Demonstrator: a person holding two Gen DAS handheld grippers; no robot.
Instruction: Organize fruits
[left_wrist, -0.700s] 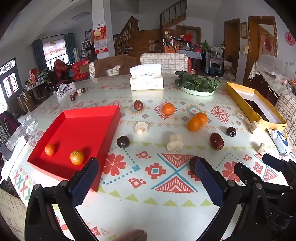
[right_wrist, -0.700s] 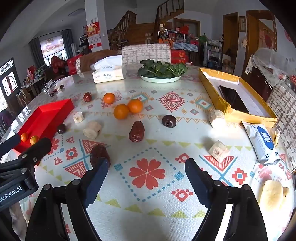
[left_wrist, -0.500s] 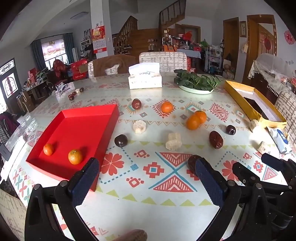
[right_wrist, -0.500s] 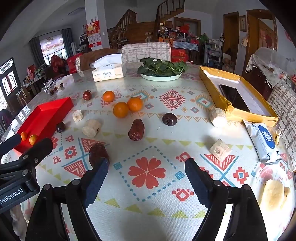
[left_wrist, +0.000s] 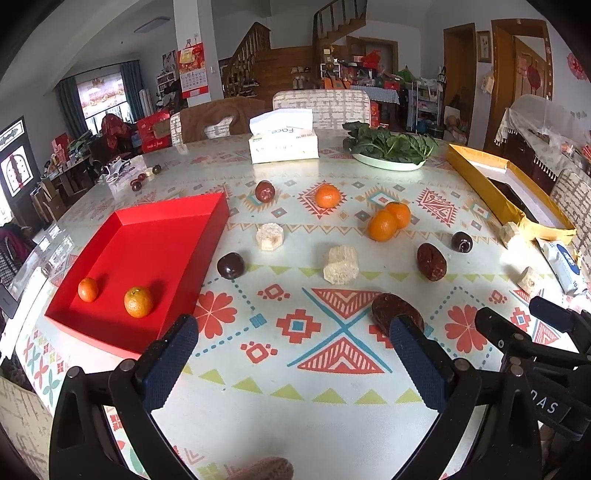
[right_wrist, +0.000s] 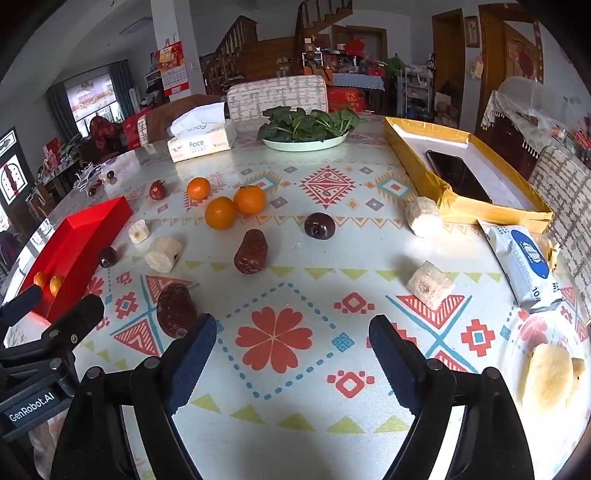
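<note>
A red tray (left_wrist: 155, 236) at the table's left holds two small oranges (left_wrist: 138, 302). Three more oranges lie mid-table, one alone (left_wrist: 327, 196) and a touching pair (left_wrist: 382, 225). Dark plums (left_wrist: 231, 265) and wrinkled red dates (left_wrist: 431, 261) are scattered among them. My left gripper (left_wrist: 291, 360) hovers open over the patterned cloth, its right finger overlapping a date (left_wrist: 391, 308). My right gripper (right_wrist: 291, 354) is open and empty above the red flower print, with a date (right_wrist: 175, 310) just beyond its left finger. Each gripper shows at the edge of the other's view.
Pale cut chunks (left_wrist: 340, 265) lie between the fruits. A tissue box (left_wrist: 283, 142) and a plate of greens (left_wrist: 391, 147) stand at the back. A yellow tray (right_wrist: 461, 173) with a phone, a wipes packet (right_wrist: 524, 266) and a plate of pale food (right_wrist: 550, 373) occupy the right.
Both views have shifted slightly, the table contents sliding a little toward the cameras. Both grippers stay open and no fruit has moved.
</note>
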